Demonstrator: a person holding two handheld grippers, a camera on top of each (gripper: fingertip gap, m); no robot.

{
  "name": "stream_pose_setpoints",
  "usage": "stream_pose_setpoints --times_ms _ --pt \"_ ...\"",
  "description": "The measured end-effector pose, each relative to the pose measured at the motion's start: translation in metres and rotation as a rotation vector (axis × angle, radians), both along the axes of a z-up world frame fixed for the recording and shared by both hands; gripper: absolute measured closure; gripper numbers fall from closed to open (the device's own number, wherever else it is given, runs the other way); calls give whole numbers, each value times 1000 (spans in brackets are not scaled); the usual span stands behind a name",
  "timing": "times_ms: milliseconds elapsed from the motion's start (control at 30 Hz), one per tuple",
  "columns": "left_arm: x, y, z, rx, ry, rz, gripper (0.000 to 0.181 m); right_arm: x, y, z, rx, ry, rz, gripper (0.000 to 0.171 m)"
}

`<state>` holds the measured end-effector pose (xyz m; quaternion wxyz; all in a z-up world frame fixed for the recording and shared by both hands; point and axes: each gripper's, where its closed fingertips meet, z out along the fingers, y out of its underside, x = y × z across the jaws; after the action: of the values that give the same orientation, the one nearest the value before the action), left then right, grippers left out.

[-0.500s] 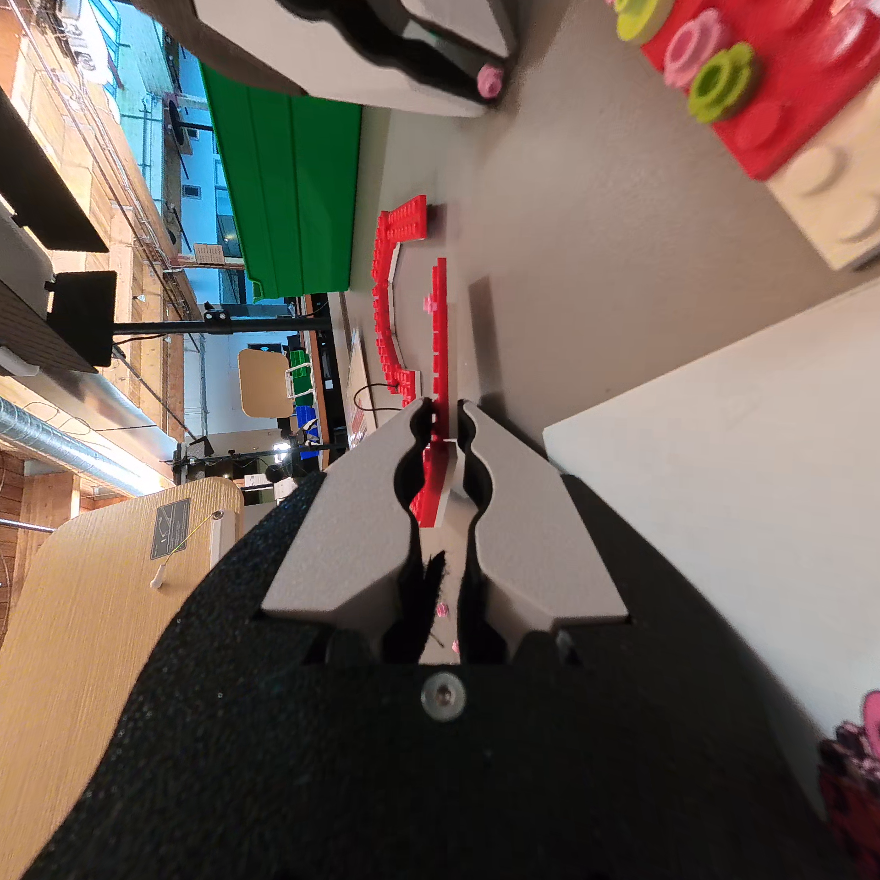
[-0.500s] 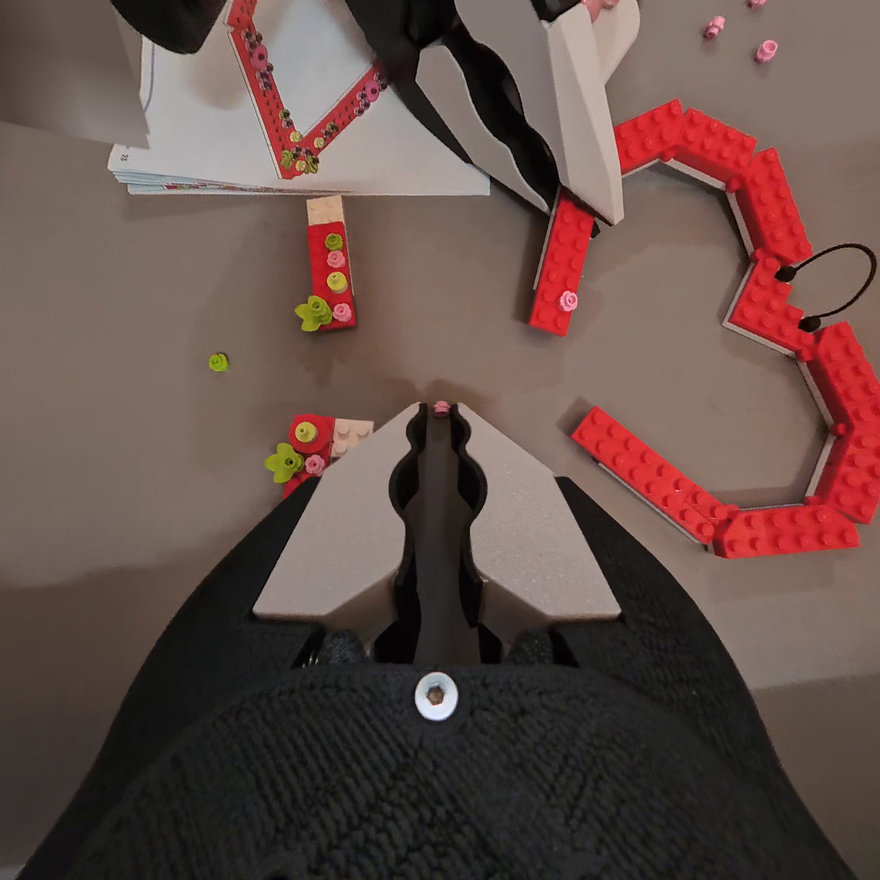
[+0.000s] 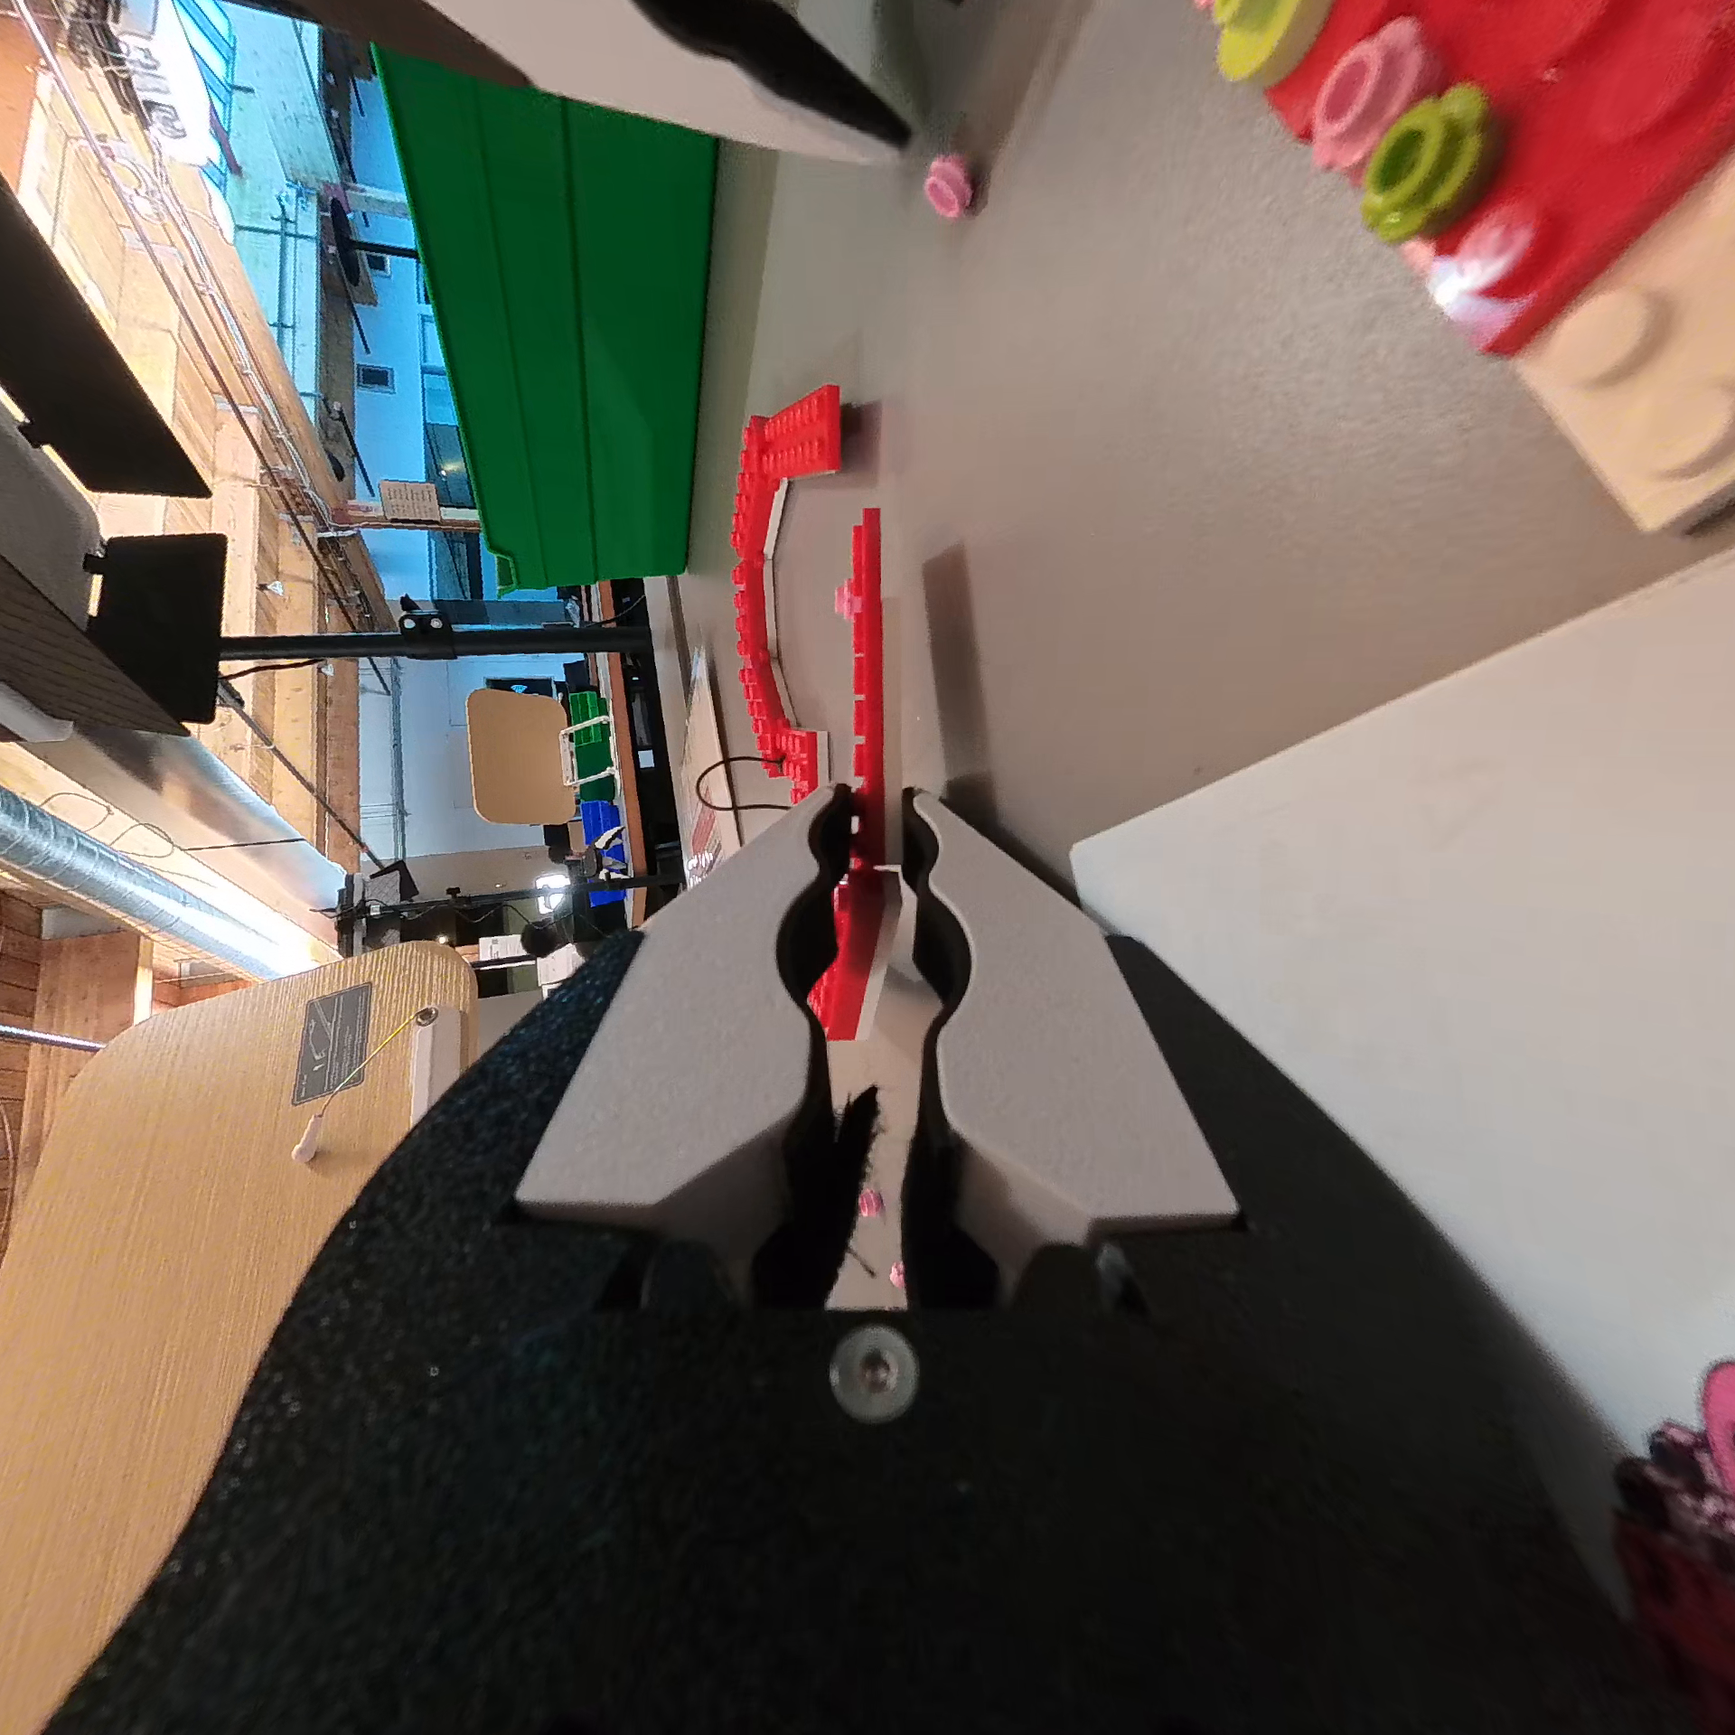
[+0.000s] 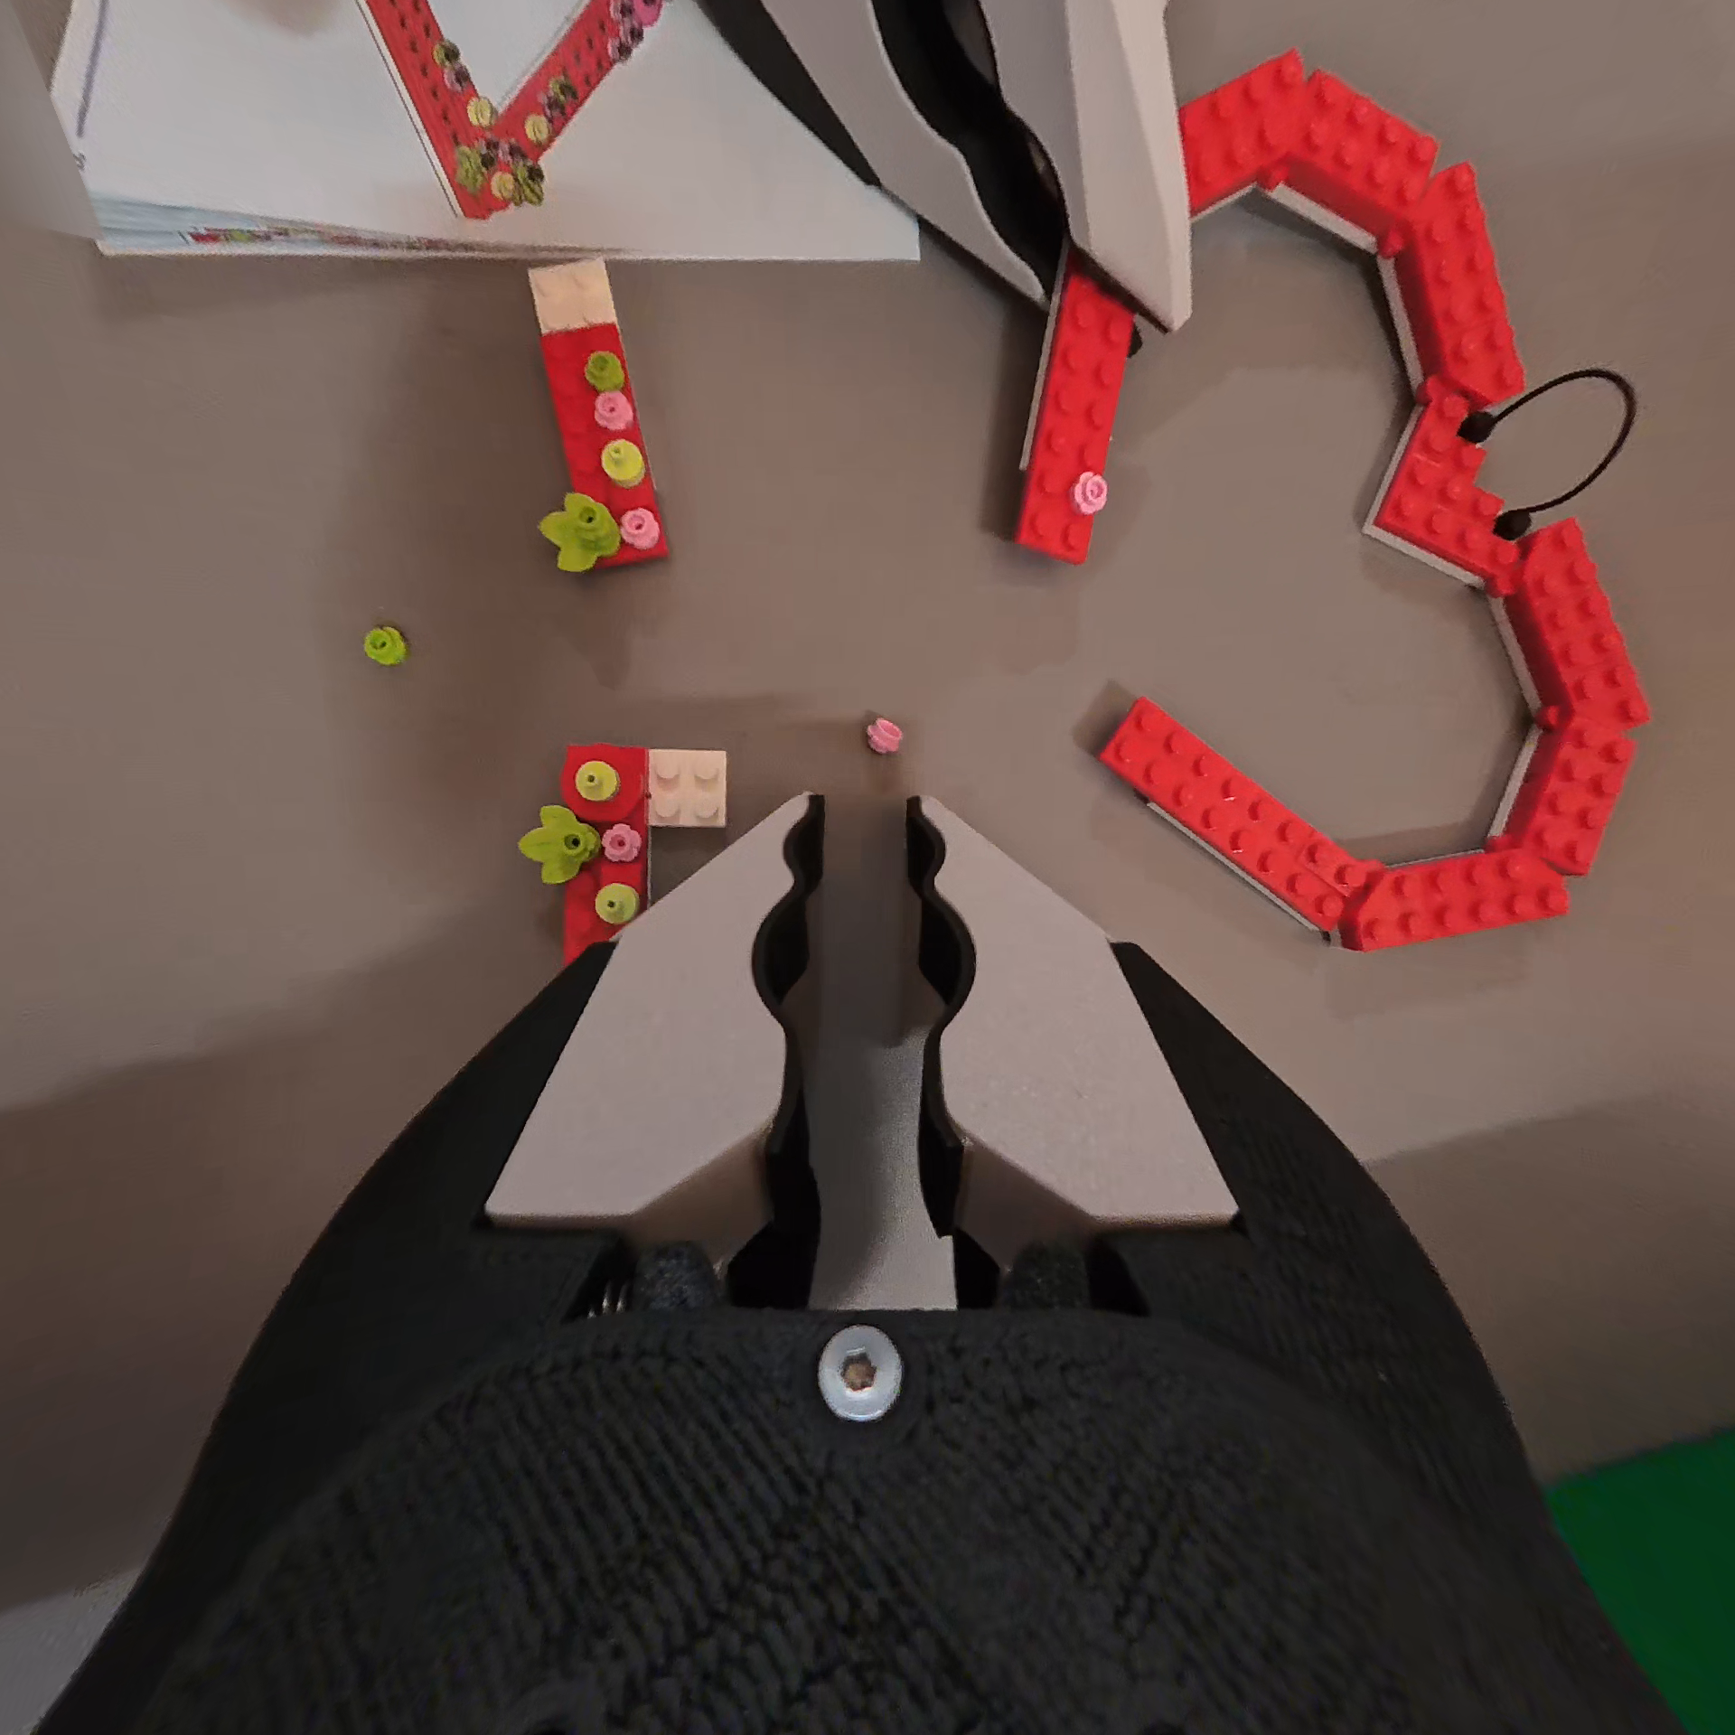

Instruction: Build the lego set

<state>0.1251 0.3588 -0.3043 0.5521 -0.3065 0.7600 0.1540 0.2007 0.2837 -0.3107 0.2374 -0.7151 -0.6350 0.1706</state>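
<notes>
Where it pinched before, right gripper (image 4: pixel 865 800) now parted, pink flower stud (image 4: pixel 884 735) dropped, left gripper (image 3: pixel 872 796) clamping red strip (image 3: pixel 868 695).

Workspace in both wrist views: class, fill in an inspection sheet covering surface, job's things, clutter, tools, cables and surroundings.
Surface: grey table, bare between the pieces.
Job's things: curved red brick chain; instruction booklet; two short red strips with flower studs.
Clutter: loose pink stud and loose green stud on the table.
Tools: left tool shut on the chain's end strip; right tool open, empty, pink stud just ahead of its tips.
Cables: thin black loop on the chain.
Surroundings: green bin, wooden tabletop, stands beyond the table.
</notes>
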Motion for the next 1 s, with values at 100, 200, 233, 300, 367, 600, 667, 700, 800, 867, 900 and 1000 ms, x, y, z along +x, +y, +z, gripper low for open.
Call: stream_pose_setpoints --times_ms 100,200,233,300,367,600,667,700,800,867,900,1000 --pt "0 0 0 0 0 0 174 -7 -3 5 -72 63 -31 156" --pt "0 0 0 1 0 1 174 -10 1 7 -95 101 -52 160" --pt "0 0 0 1 0 2 174 -10 3 6 -73 95 -42 161" --pt "0 0 0 1 1 2 174 -9 2 3 -16 60 5 161" --pt "0 0 0 0 0 1 174 -9 4 1 85 18 60 161" --pt "0 0 0 -1 -1 0 174 -12 4 3 342 -117 244 159" --pt "0 0 0 -1 -1 0 174 -12 5 2 371 -153 272 159" --pt "0 0 0 -1 -1 0 174 -12 5 1 383 -177 286 159" --pt "0 0 0 -1 0 0 174 -13 5 -1 399 -217 321 161" --pt "0 0 0 0 0 0 174 -14 4 -2 392 -232 332 165" --pt "0 0 0 0 0 0 174 -13 4 -3 390 -242 335 167" --pt "0 0 0 2 1 2 174 -12 5 -4 384 -251 322 169"
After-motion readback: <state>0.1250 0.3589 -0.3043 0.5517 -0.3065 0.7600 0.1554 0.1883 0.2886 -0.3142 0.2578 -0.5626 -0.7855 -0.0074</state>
